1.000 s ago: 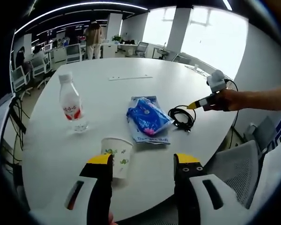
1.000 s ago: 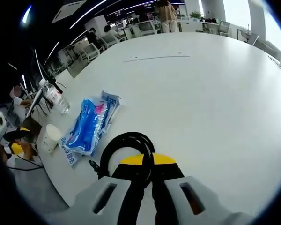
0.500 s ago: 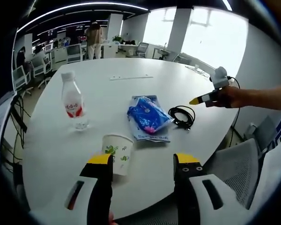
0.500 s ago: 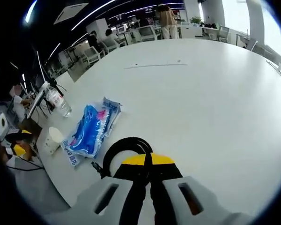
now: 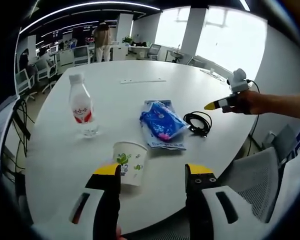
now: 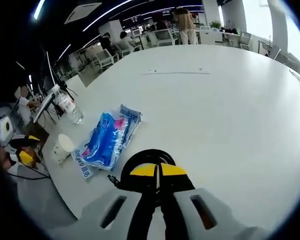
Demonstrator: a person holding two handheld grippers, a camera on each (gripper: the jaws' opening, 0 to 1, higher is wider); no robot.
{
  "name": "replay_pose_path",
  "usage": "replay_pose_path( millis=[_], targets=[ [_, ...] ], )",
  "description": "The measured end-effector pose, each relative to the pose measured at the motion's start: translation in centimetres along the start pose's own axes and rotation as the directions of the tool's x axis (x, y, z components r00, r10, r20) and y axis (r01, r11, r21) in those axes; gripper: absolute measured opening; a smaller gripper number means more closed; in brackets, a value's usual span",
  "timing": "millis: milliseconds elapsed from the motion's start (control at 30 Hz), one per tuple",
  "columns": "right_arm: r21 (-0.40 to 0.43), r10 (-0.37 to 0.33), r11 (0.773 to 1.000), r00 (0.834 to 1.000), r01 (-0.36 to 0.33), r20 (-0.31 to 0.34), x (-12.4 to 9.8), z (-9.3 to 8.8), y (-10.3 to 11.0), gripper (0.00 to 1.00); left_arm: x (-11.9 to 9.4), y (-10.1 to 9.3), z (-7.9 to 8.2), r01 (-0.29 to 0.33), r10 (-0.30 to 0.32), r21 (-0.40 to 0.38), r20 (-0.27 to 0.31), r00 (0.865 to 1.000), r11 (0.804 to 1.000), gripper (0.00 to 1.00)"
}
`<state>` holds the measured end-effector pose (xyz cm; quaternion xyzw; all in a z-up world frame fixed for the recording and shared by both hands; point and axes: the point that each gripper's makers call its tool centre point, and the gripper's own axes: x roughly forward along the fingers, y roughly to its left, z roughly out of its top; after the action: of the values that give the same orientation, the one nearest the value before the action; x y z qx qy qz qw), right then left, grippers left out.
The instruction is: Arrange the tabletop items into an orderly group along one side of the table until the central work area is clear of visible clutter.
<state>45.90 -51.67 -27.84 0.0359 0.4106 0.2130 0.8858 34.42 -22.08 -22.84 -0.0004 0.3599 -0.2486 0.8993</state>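
Jaws: we see left gripper [image 5: 152,172] wide apart, right gripper [image 6: 158,170] closed, nothing between.
Table [image 5: 115,100]: paper cup [image 5: 129,163], bottle [image 5: 82,106], blue packet [image 5: 162,122], black cable [image 5: 198,122].

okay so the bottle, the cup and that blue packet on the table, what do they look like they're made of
Water bottle: clear glossy plastic, see-through body, white cap, red label.
Cup: likely paper, matte white with a green print and rolled rim.
Blue packet: thin shiny plastic film, wrinkled with highlights; contents cannot be told.
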Motion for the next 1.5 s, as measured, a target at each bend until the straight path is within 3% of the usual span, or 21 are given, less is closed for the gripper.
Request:
replay_pose_path(
  millis=[267, 667, 900, 1233, 1500],
  targets=[
    [0.003, 0.019, 1.000, 1.000, -0.019, 0.001, 0.0, -0.2, 0.3, 0.00, 0.9, 1.4, -0.6, -0.017, 0.017, 0.005, -0.024, 1.000, 1.000, 0.51],
    [0.077, 0.061, 0.995, 0.998, -0.062, 0.019, -1.0, -0.8, 0.7, 0.03, 3.0, 2.5, -1.8, -0.012, 0.015, 0.024, -0.087, 0.996, 1.000, 0.51],
    [0.101, 0.069, 0.992, 0.996, -0.073, 0.050, -2.0, -0.7, 1.2, 0.04, 4.2, 2.9, -1.5, -0.002, 0.007, 0.042, -0.109, 0.994, 0.999, 0.51],
    [0.124, 0.071, 0.989, 0.996, -0.076, 0.045, -2.8, -2.3, 1.5, 0.05, 5.7, 3.3, -2.0, 0.020, -0.011, 0.054, -0.147, 0.989, 0.998, 0.53],
    [0.114, 0.103, 0.988, 0.993, -0.108, 0.051, -3.5, -2.2, 2.4, 0.13, 6.4, 3.2, -2.8, 0.034, -0.023, 0.059, -0.179, 0.984, 0.998, 0.53]
  ],
)
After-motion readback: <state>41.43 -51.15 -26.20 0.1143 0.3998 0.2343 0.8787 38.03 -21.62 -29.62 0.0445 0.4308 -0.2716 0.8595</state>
